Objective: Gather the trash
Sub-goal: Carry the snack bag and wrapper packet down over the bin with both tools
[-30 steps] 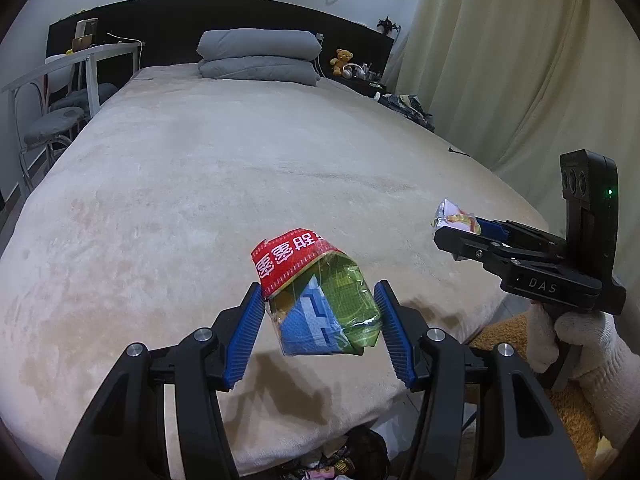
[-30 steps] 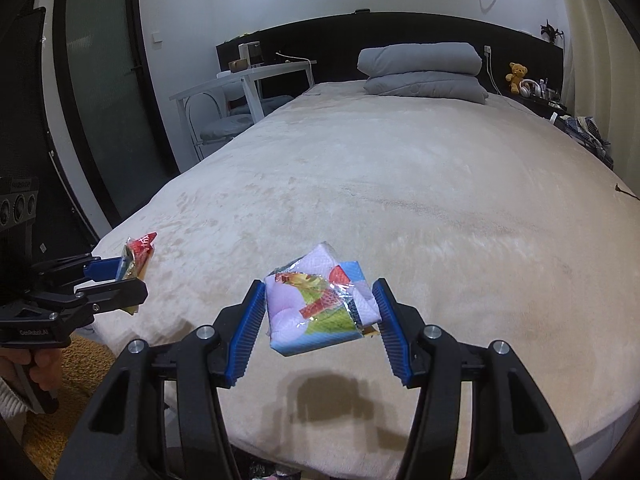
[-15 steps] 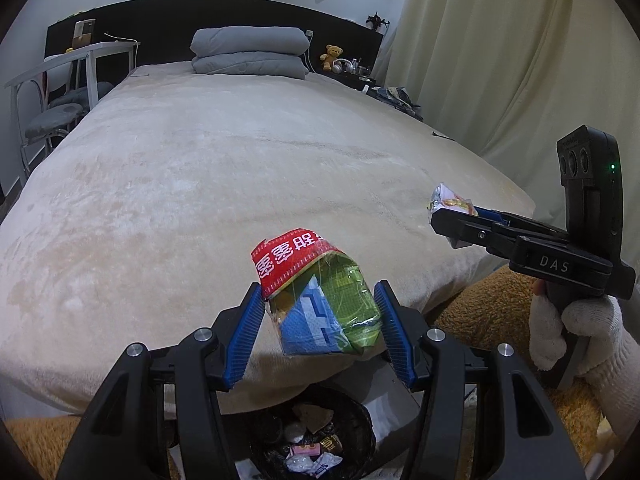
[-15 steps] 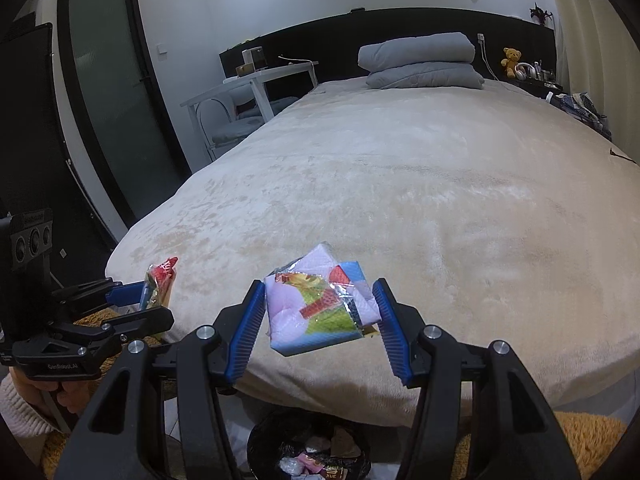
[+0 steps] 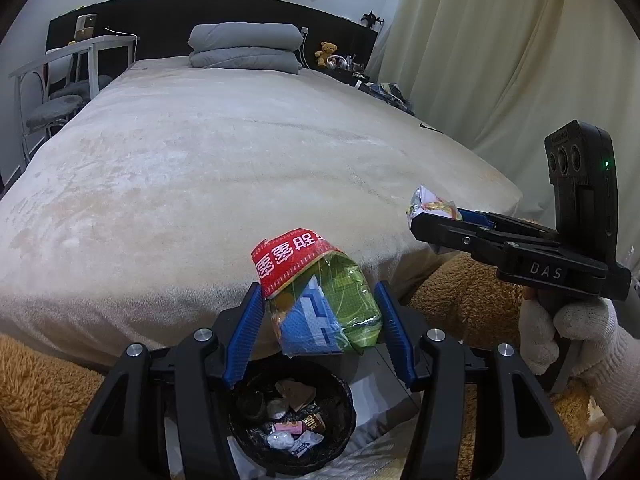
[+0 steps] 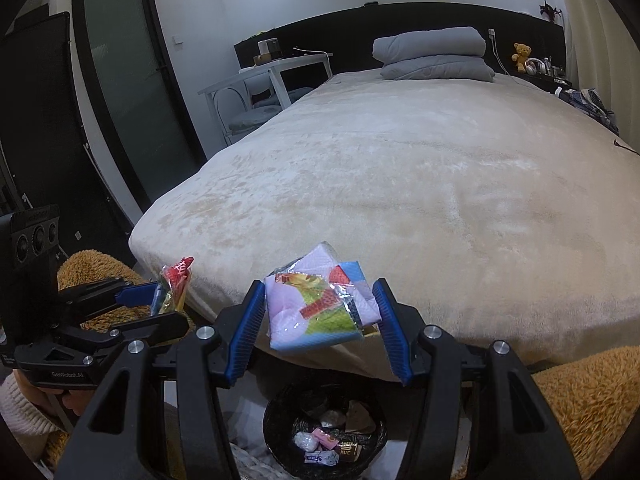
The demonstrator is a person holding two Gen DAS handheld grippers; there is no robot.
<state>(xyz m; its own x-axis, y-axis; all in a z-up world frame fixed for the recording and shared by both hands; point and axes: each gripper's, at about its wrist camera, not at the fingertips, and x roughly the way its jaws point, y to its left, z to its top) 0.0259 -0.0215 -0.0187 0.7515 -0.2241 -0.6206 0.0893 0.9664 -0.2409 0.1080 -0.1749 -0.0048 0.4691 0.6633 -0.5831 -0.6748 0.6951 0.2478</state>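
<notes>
My left gripper [image 5: 318, 320] is shut on a crumpled red, green and blue snack wrapper [image 5: 320, 300], held in the air past the foot of the bed. Directly below it stands a black trash bin [image 5: 292, 416] with several wrappers inside. My right gripper [image 6: 320, 320] is shut on a pink, white and blue snack packet [image 6: 320, 304], also above the trash bin [image 6: 324, 432]. Each gripper shows in the other's view: the right gripper [image 5: 424, 216] at the right with its packet, the left gripper [image 6: 168, 300] at the lower left with its wrapper. White-gloved hands hold both.
The wide bed with a beige blanket [image 5: 240, 152] fills the view ahead, with folded grey bedding [image 5: 244, 46] at the headboard. A brown shaggy rug [image 5: 48, 392] lies around the bin. A white desk and chair [image 5: 60, 80] stand left; a cream curtain [image 5: 500, 60] hangs right.
Both grippers have drawn back from over the bed to beyond its foot and sunk slightly. The trash bin has come into view below them. Both packets stay gripped.
</notes>
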